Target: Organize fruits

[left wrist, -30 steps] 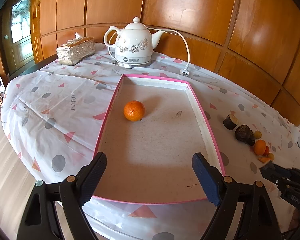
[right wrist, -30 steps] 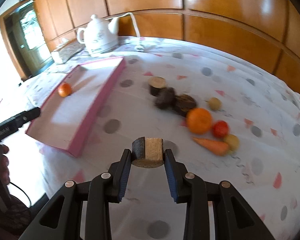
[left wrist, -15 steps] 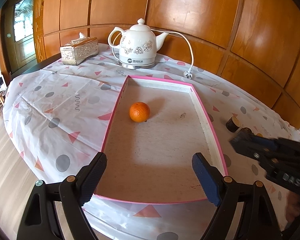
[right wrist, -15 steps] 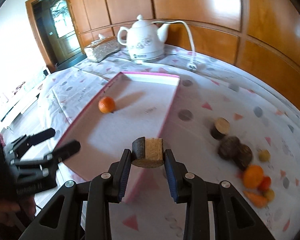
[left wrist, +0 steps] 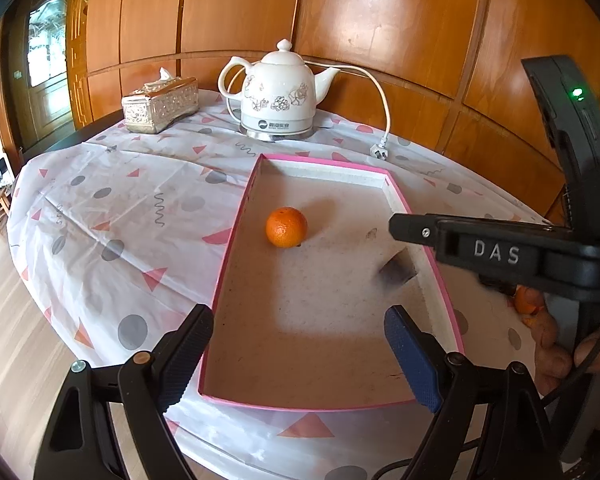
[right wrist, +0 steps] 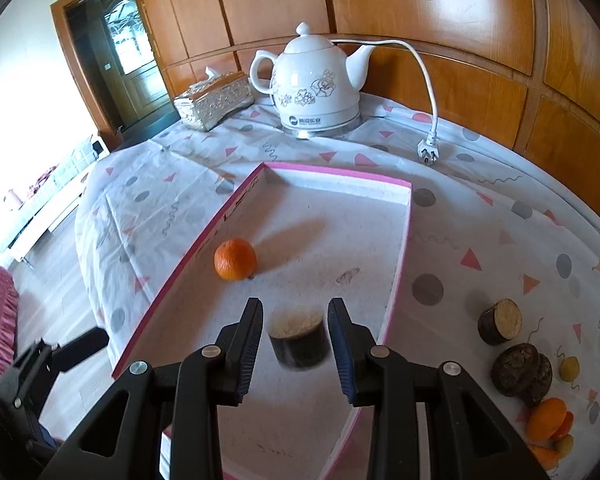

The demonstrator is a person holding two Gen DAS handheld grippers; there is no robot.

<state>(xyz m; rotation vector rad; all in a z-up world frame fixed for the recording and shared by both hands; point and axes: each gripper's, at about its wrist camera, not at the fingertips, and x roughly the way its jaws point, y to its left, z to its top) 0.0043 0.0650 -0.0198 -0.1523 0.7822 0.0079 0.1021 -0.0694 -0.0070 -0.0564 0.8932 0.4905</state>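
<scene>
right gripper [left wrist: 396, 229] reads "das" over the pink tray [left wrist: 236, 236].

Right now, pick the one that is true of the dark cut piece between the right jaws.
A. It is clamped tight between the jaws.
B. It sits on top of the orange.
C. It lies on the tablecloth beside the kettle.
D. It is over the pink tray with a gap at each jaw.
D: the right gripper is open, and the dark cut piece, blurred, sits clear of both jaws over the pink tray.
</scene>
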